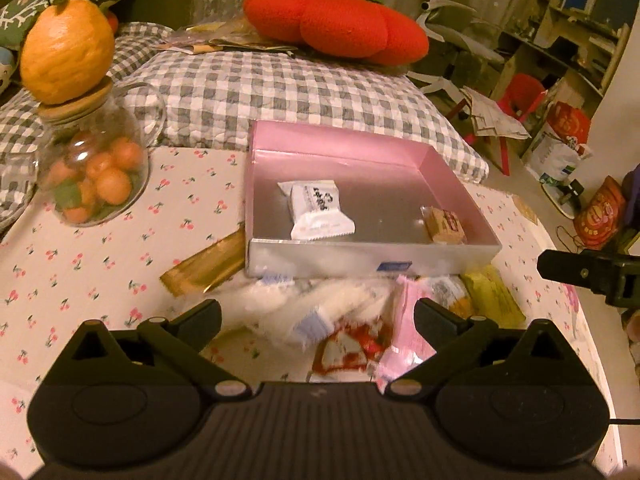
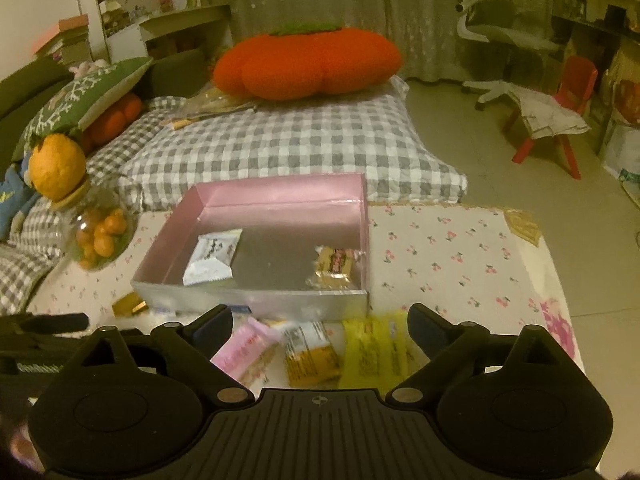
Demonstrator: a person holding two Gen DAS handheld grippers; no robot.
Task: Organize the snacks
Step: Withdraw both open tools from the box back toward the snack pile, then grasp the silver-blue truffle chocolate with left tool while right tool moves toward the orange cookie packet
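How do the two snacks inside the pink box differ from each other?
The white packet is larger and lies toward the left of the pink box; the brown snack is smaller and lies by the right wall. The white packet is opaque with dark print; the brown snack's wrapper looks clear. Both lie flat on the box floor, apart from each other.

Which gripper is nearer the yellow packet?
Right. The right gripper hovers open just short of the yellow packet, which shows between its fingers. The left gripper, also open, sits further left, over the white and pink packets.
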